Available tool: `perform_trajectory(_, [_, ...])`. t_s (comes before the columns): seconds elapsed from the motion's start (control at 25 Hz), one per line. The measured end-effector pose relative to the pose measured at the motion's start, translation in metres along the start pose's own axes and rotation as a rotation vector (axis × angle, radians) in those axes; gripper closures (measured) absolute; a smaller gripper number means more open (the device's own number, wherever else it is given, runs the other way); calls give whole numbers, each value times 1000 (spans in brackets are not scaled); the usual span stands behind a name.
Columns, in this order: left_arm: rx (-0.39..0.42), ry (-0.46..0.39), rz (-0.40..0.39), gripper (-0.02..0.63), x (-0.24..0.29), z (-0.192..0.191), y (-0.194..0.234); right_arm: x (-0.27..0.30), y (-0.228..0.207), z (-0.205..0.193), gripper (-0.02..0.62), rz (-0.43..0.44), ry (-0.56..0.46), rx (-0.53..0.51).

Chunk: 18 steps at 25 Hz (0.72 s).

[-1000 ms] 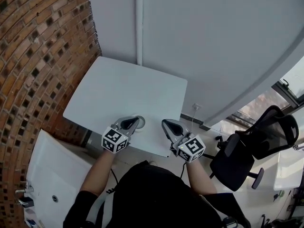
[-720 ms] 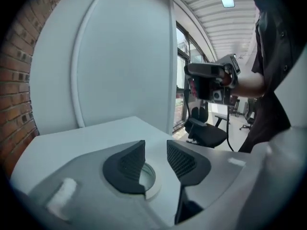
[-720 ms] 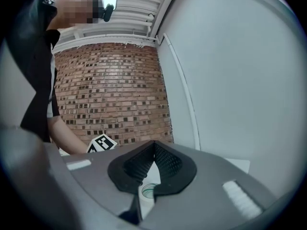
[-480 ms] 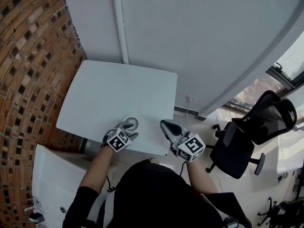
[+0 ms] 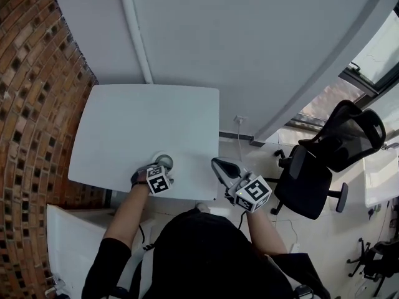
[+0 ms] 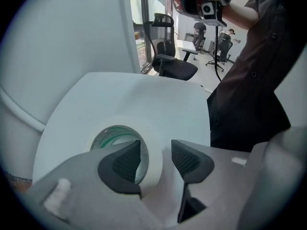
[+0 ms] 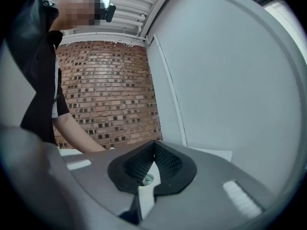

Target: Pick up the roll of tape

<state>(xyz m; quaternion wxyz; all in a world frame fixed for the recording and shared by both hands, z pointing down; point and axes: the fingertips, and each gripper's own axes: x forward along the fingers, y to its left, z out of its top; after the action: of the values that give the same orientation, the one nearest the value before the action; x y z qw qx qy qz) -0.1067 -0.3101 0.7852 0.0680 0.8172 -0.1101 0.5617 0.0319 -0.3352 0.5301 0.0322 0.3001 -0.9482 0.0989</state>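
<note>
View from above of a person at a small white desk (image 5: 140,120) that stands against a grey wall, with a brick wall (image 5: 31,73) on the left. A white roll of tape (image 6: 116,121) with a greenish inner core lies flat on the desk near its front edge. The left tongs (image 6: 156,153) point steeply down over it. Its jaws have just been opening and now stand wide apart. One jaw is inside the roll's hole and the other outside, so the roll's wall sits between them, though the pads do not appear to press on it. The right tongs (image 7: 153,146) are clenched, tips together, holding nothing – held roughly level beside the desk's near right corner, apart from the tape. A black office chair (image 5: 330,161) stands to the right.
</note>
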Motion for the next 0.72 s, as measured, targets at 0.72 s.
perform_trajectory(0.72, [-326,-183,90,485,-24,13,20,-8,19,-2,591,50,9,-36])
